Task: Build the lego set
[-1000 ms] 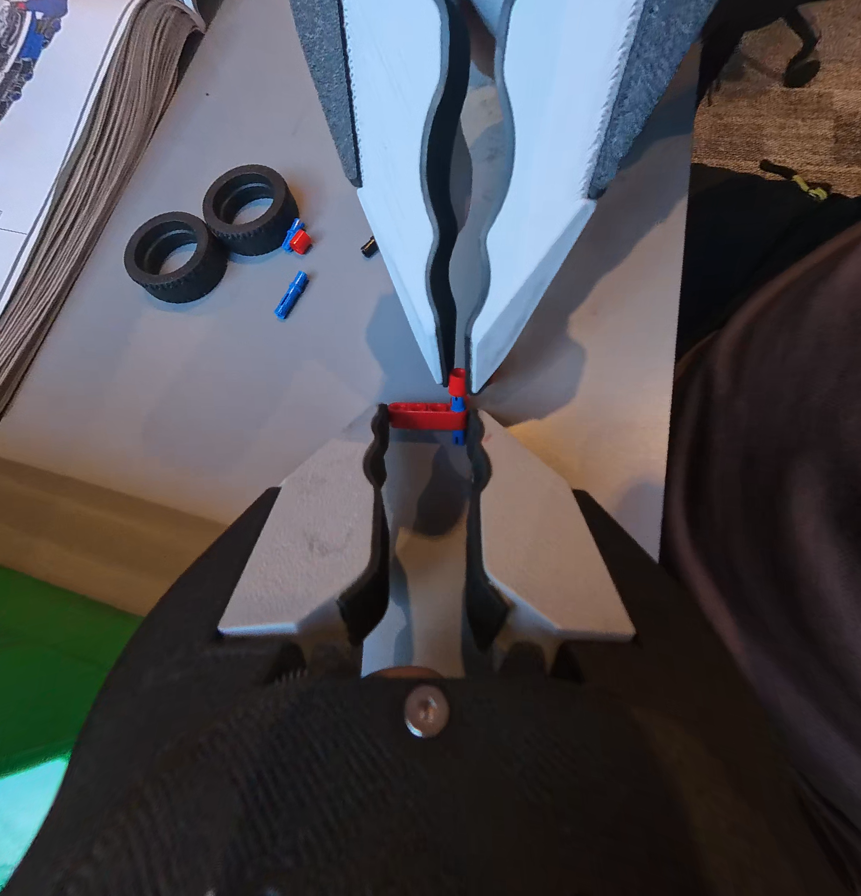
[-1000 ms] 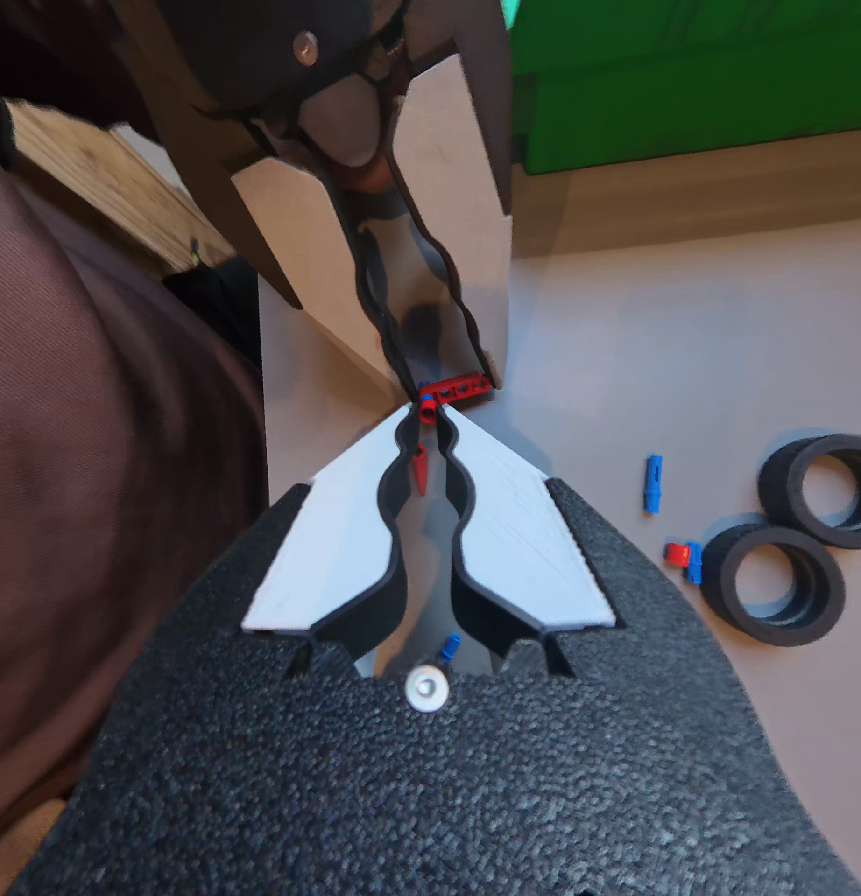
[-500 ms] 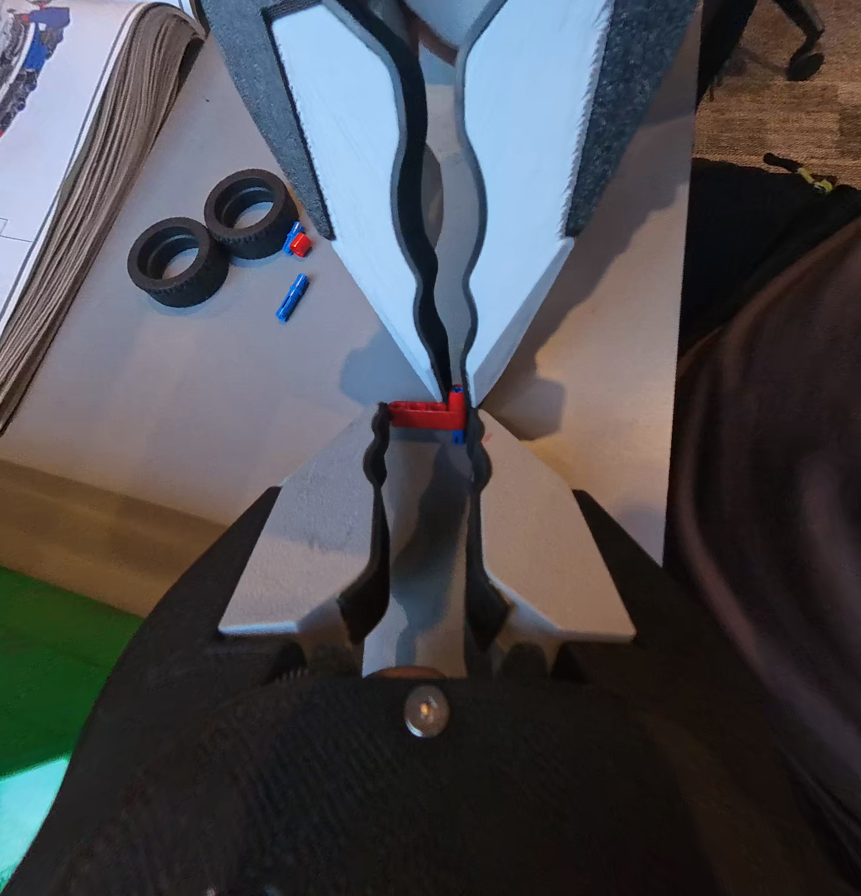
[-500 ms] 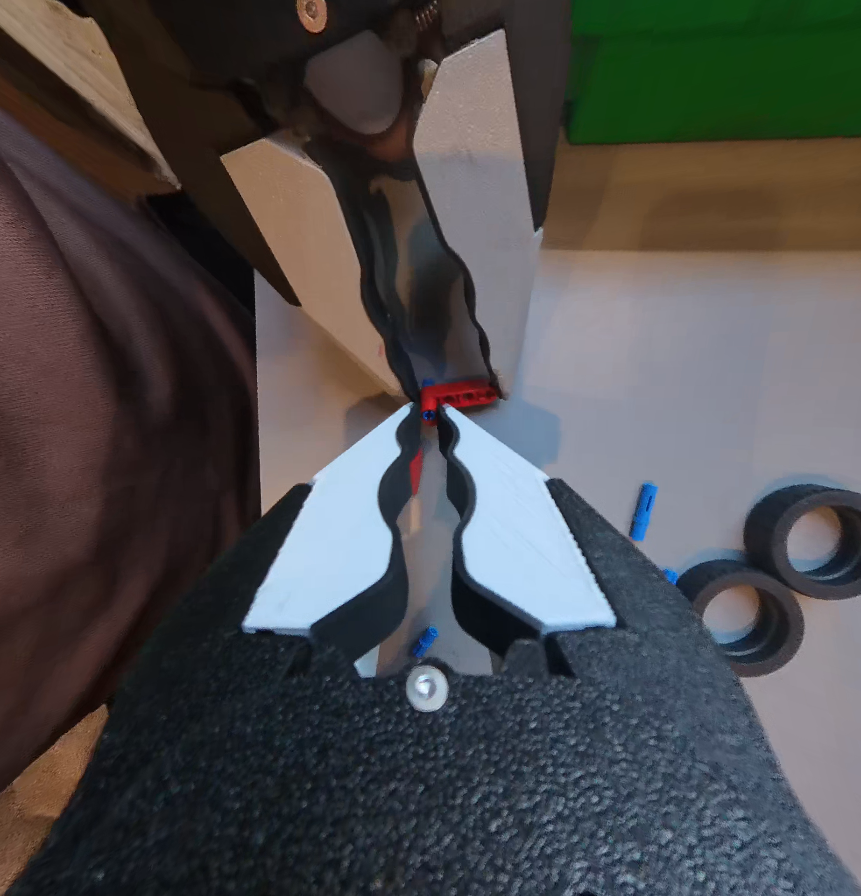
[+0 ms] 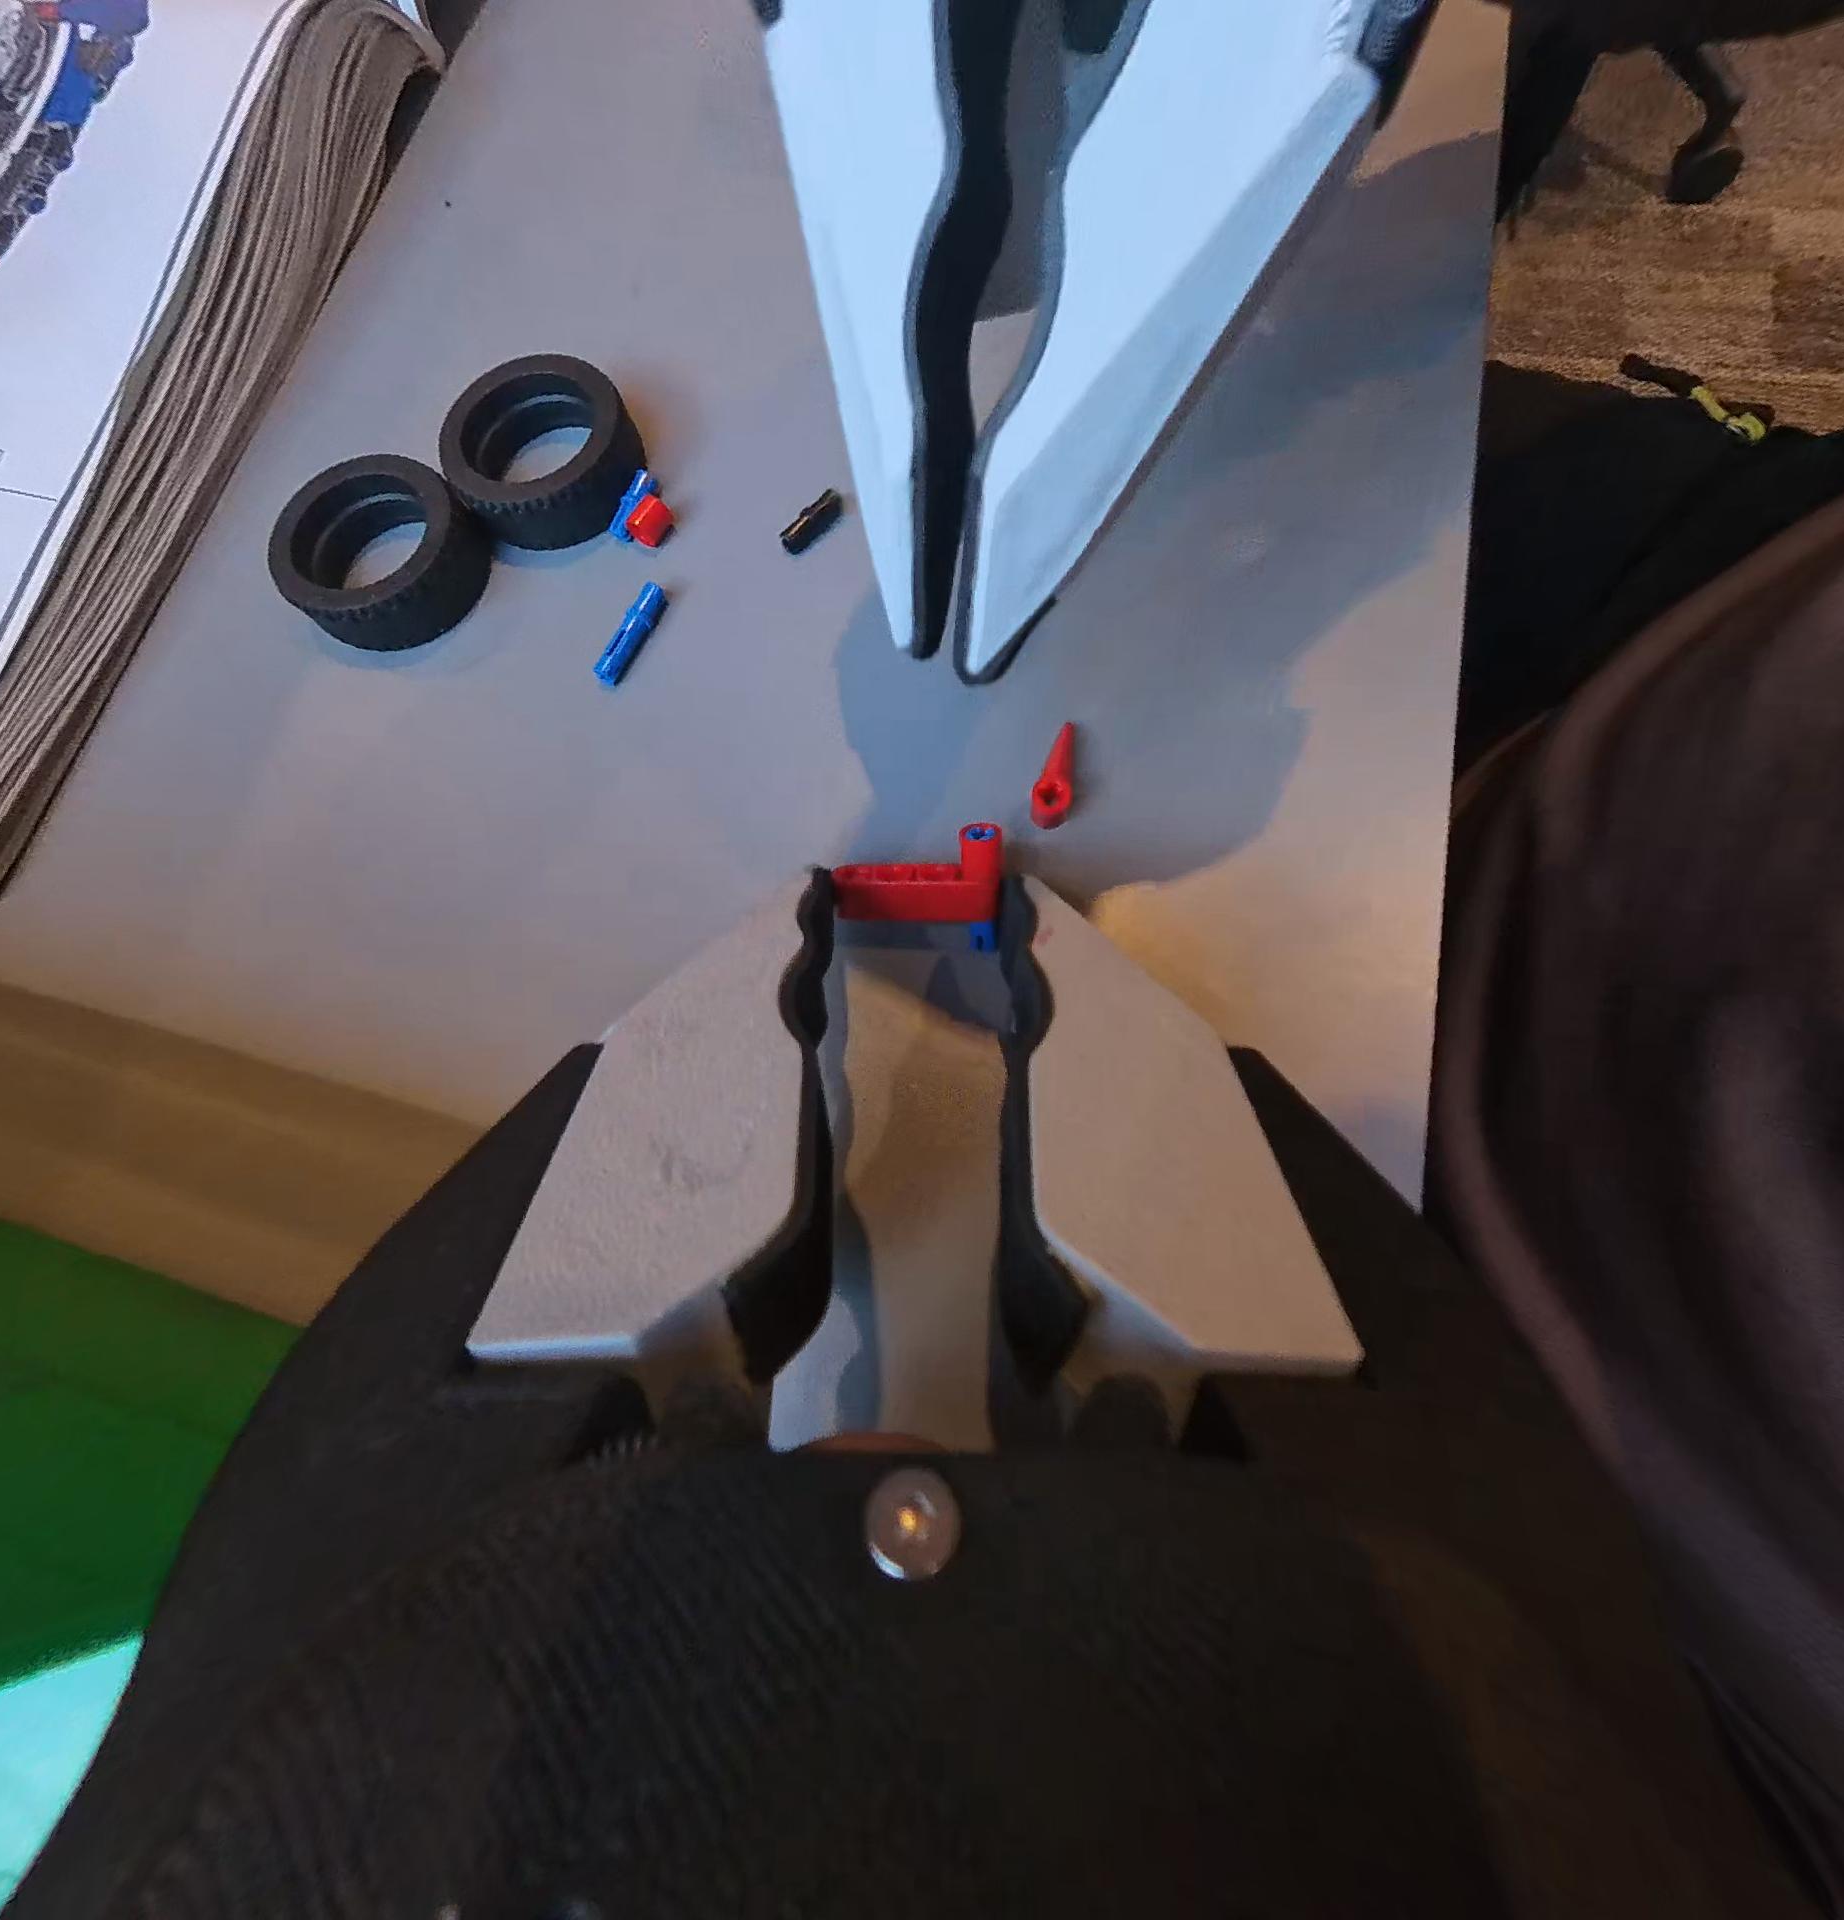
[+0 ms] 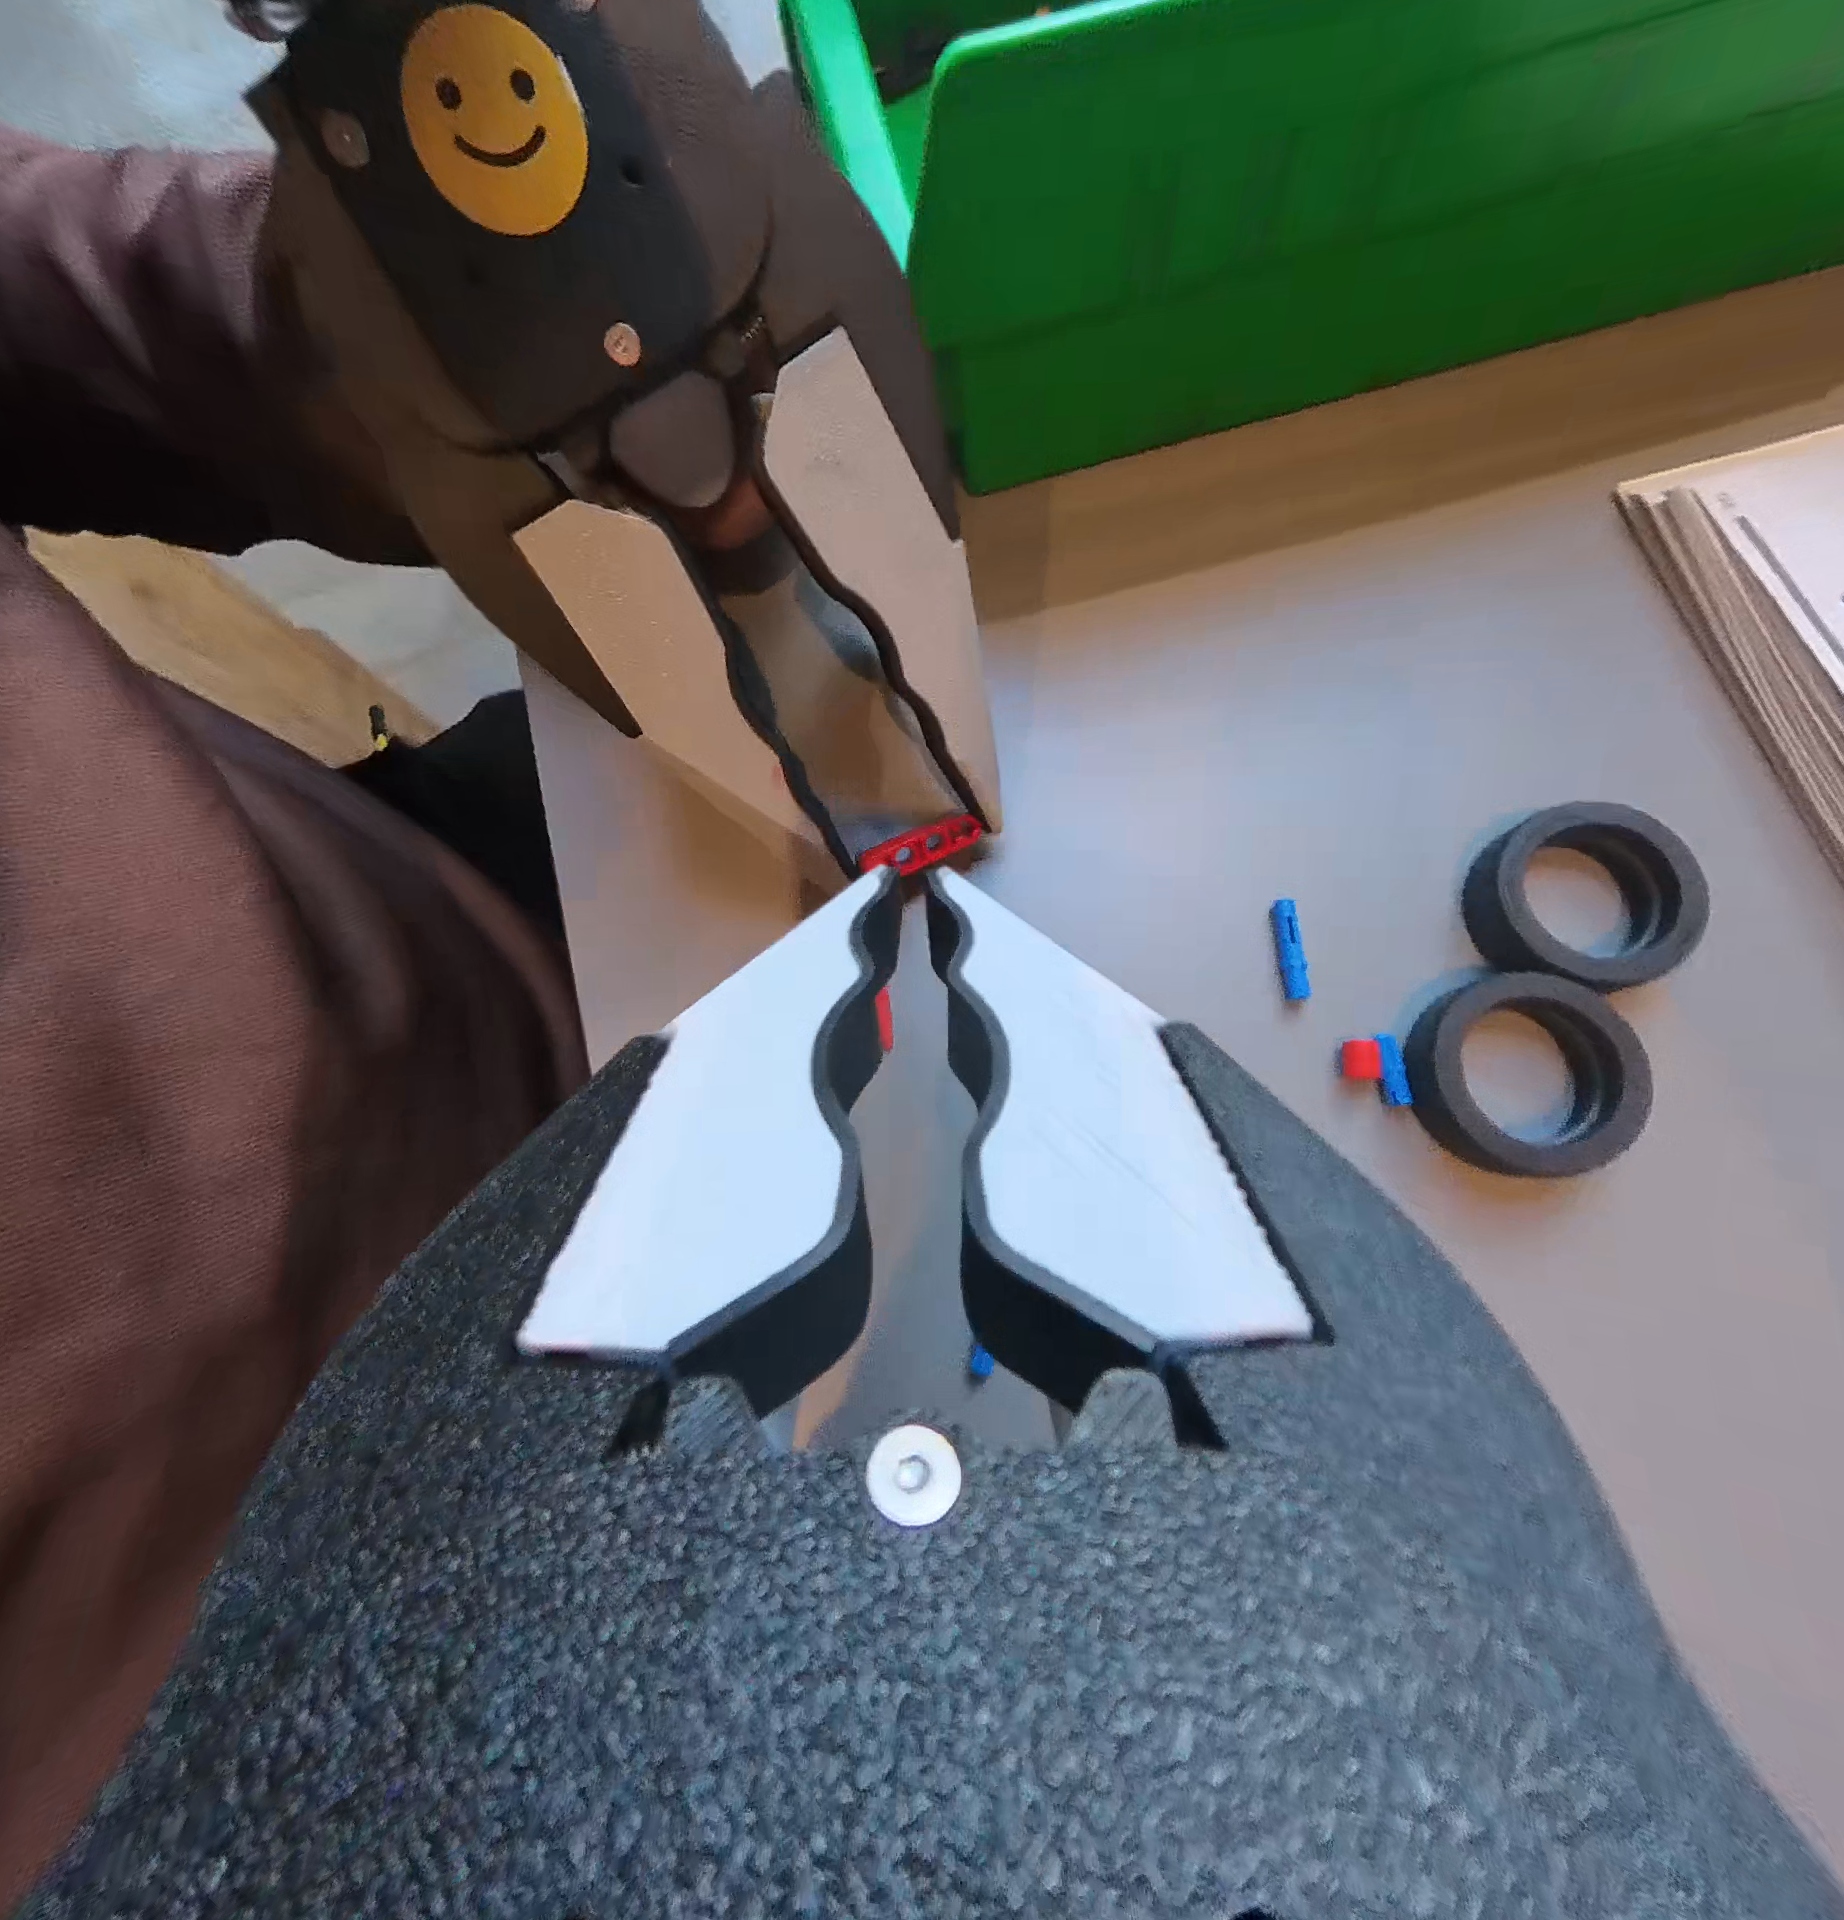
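Left gripper (image 5: 913, 904) clamps the red beam (image 5: 907, 891) above the table (image 5: 482, 831). Right gripper (image 5: 944, 655), jaws narrow and empty, hangs nearby. Risk: the red cone (image 5: 1053, 779) lies near the table edge; a careless nudge could knock it off.

Matt grey table (image 5: 482, 883), smooth. Two black tyres (image 5: 378, 551), dull rubber, ribbed tread, left of centre. Red beam (image 5: 907, 894) and blue pin (image 5: 627, 634): glossy plastic. Right gripper (image 6: 910, 883): grainy black housing, smooth white fingers (image 6: 710, 1174). Instruction book (image 5: 118, 364), upper left: paper, stacked page edges.
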`<state>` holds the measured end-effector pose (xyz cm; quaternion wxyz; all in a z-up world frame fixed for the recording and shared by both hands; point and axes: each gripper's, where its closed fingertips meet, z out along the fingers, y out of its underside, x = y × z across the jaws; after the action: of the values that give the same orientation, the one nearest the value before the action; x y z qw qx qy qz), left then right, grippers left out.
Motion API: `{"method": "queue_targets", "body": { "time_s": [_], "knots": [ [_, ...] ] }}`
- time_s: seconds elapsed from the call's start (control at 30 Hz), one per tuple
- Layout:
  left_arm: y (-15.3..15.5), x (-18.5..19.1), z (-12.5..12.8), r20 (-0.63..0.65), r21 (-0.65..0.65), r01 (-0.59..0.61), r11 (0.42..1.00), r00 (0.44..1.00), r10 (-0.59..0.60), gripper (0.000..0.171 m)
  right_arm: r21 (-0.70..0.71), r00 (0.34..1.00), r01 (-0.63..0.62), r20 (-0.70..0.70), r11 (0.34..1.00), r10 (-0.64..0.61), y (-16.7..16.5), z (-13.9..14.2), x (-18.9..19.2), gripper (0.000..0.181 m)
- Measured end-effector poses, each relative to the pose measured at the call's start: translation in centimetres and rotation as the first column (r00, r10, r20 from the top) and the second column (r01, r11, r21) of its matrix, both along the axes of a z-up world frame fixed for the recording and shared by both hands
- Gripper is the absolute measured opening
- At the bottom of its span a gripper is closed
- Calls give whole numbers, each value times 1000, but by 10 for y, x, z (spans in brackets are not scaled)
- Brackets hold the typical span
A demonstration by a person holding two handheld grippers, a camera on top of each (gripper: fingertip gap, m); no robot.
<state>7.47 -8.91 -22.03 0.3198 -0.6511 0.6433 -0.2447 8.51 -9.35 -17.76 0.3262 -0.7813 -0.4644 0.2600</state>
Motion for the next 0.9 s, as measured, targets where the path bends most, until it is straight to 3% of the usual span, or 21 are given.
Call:
{"method": "queue_targets", "body": {
  "time_s": [0.2,0.4,0.67,0.9],
  "knots": [
    [0,0,0,1,19,2,1000,1000,-2,30,75,988,109,-120,991,-99,-4,6,5,6],
    [0,0,0,2,24,1,1000,1000,-1,30,175,981,146,-156,974,-119,-9,4,9,7],
    [0,0,0,2,-21,-1,1000,1000,1,30,412,976,200,-167,889,-142,-3,16,17,2],
    [1,0,-1,2,-50,-6,999,1000,6,30,435,975,199,-178,878,-133,-1,17,18,0]
  ]
}}
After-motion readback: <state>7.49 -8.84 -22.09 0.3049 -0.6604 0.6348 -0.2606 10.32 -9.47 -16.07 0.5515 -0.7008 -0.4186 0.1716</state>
